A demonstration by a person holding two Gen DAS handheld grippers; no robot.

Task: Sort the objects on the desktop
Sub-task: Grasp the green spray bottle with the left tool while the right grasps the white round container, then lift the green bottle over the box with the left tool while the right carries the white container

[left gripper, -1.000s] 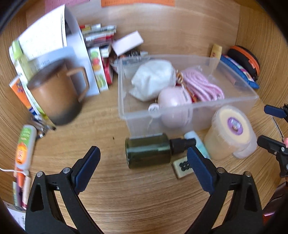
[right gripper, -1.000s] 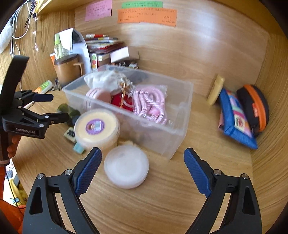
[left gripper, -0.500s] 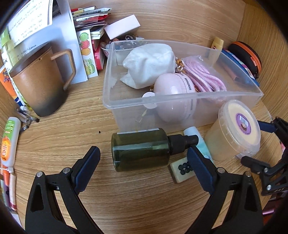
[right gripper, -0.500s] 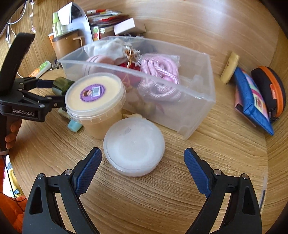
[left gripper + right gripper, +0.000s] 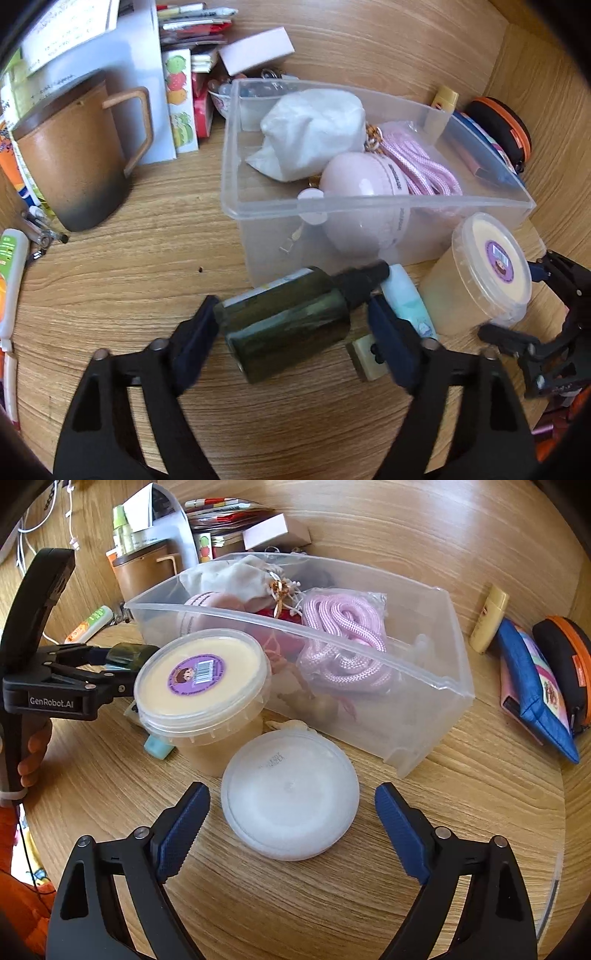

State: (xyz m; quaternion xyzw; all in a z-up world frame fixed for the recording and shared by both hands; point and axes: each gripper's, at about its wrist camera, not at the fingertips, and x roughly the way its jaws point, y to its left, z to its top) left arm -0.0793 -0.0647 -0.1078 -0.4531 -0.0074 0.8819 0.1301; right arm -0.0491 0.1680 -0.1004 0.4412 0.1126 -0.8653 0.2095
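Observation:
A dark green spray bottle lies on its side between the pads of my left gripper. The left pad touches its base and the right pad sits by its black neck; I cannot tell if the grip is firm. The clear plastic bin behind it holds a white pouch, a pink round case and pink rope. My right gripper is open around a flat white round container, not touching it. A cream tub with a purple label stands beside that container.
A brown mug and books stand at the left. A teal tube and a small tile lie by the bottle. A blue pouch, an orange-rimmed case and a yellow tube lie right of the bin.
My left gripper has moved forward and closed in on the green bottle, which has tilted. My right gripper has moved closer over the white round container.

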